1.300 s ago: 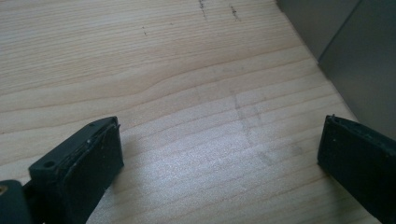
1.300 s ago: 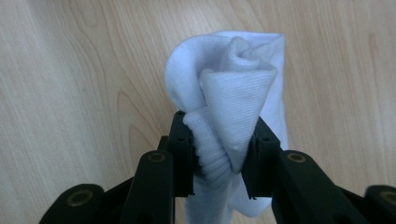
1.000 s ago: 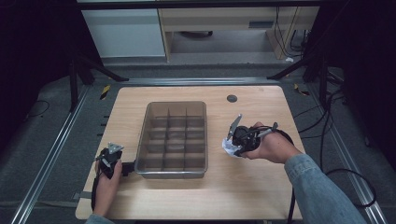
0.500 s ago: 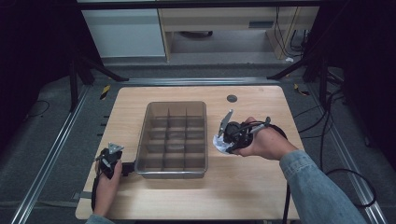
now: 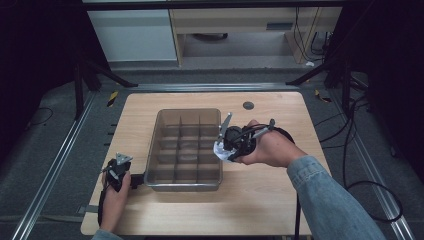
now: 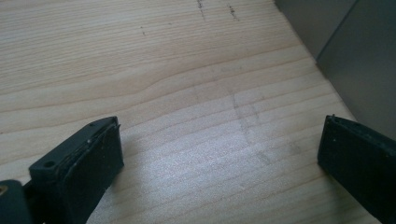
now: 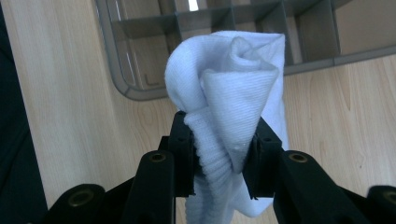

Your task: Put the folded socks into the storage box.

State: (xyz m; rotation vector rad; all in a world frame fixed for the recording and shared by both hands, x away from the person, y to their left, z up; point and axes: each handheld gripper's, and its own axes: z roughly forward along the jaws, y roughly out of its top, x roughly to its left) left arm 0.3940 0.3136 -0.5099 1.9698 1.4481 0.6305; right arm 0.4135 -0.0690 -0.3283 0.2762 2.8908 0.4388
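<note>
Since it's soft and light, the sock [image 7: 229, 88] is squashing btwn the right gripper [image 7: 223, 154] jaws mid-roll; left gripper [image 6: 219, 154] is gaping wide, w/ nothing in it.

The white rolled sock [image 7: 233, 88] is soft ribbed knit cloth. The grey divided organiser tray [image 5: 165, 122] looks like smooth, matt plastic. The pale wooden surface [image 6: 163, 93] shows fine grain, faintly scuffed, with a dull sheen.

No readable text, label, brand or number appears anywhere.
</note>
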